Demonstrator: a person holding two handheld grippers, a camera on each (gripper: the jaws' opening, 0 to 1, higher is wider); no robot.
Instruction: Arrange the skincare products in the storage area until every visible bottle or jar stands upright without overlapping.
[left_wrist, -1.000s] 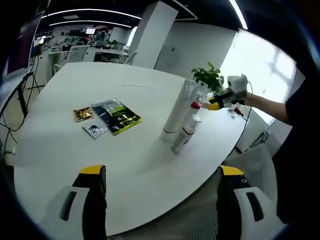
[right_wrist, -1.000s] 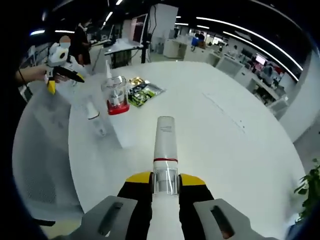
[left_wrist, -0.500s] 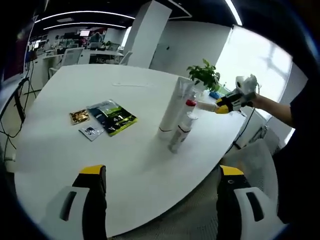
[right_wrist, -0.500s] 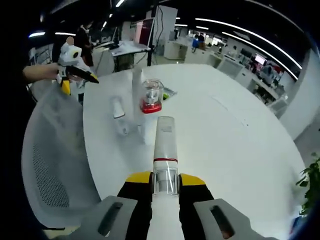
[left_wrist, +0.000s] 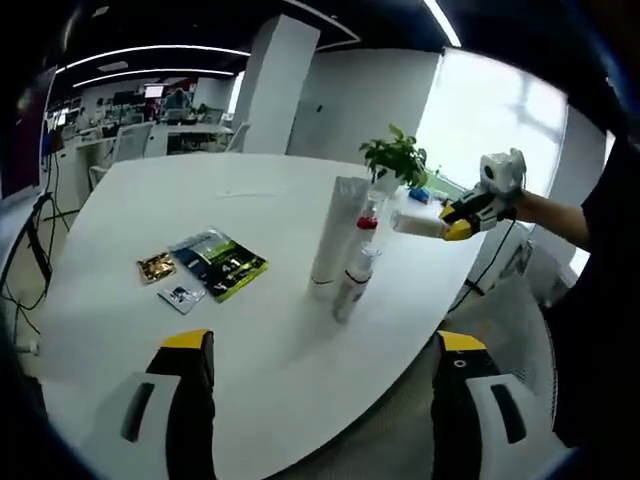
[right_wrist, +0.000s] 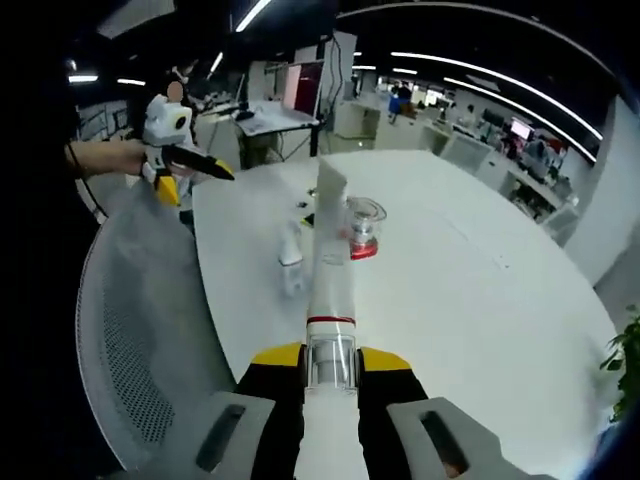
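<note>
A tall white tube (left_wrist: 328, 240) stands upright on the white table (left_wrist: 250, 350). Beside it are a red-banded clear jar (left_wrist: 366, 220) and a small white bottle (left_wrist: 350, 285). My left gripper (left_wrist: 323, 342) is open near the table's edge, with nothing between its fingers. My right gripper (left_wrist: 455, 222) hangs to the right of the group, shut on a clear-and-white bottle (left_wrist: 418, 225) held lengthwise. From the right gripper (right_wrist: 330, 355), the held bottle (right_wrist: 328, 290) points at the tube (right_wrist: 329, 195), jar (right_wrist: 362, 228) and small bottle (right_wrist: 291, 258). The left gripper (right_wrist: 190, 175) shows in a hand.
Several flat packets (left_wrist: 218, 262) lie on the table left of the bottles. A potted plant (left_wrist: 396, 158) stands at the far edge. A grey mesh chair (right_wrist: 150, 340) sits by the table's near edge. A person's dark sleeve (left_wrist: 590, 230) is on the right.
My right gripper, with the bottle in it, has drawn back to the right, away from the standing group, and turned so the group lies straight ahead. The left gripper stays open.
</note>
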